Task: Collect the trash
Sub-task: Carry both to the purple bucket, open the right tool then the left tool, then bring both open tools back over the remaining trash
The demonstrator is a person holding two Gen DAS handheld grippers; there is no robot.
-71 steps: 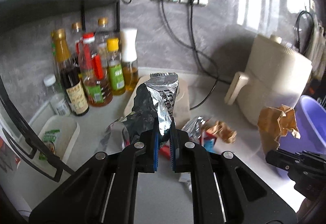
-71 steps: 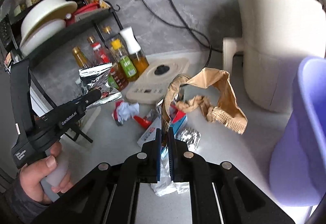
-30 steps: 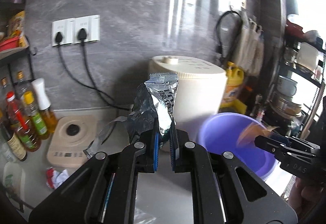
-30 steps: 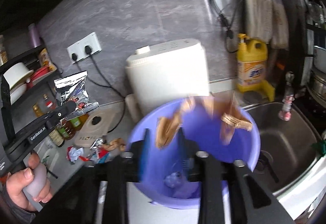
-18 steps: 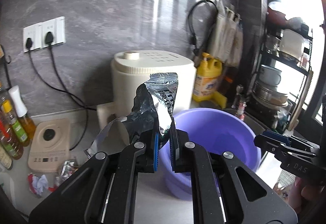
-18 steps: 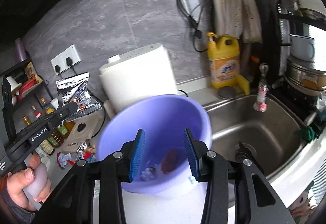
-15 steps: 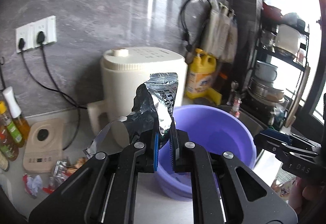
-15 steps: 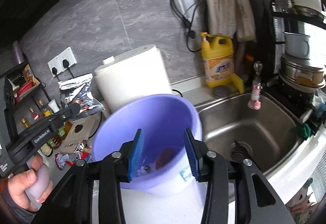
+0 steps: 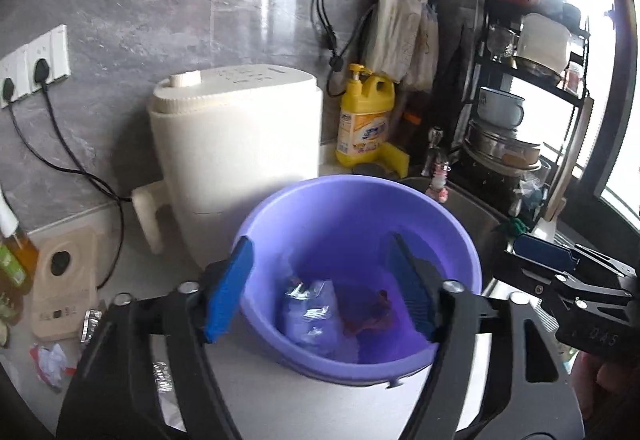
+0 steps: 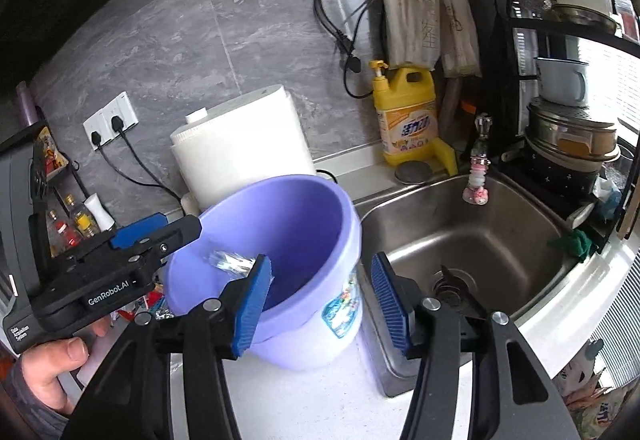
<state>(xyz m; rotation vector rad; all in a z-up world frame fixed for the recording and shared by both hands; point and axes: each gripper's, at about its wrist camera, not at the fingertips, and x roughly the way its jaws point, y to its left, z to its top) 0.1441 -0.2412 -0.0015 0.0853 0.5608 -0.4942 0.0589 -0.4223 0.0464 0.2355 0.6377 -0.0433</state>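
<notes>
Presently both grippers gape empty: left gripper (image 9: 320,280) directly above purple bucket (image 9: 460,240); counter trash (image 9: 50,358) lies far left, nearer it than right gripper (image 10: 320,298).

Your left gripper (image 9: 320,286), clamped on the foil snack bag a moment ago, now has its jaws spread wide above the purple bucket (image 9: 460,240). The foil snack bag (image 10: 232,261) has left the jaws and sits inside the bucket's mouth

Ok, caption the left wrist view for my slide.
Open left gripper above the purple bucket, foil wrapper lying inside, more trash left on the counter.
</notes>
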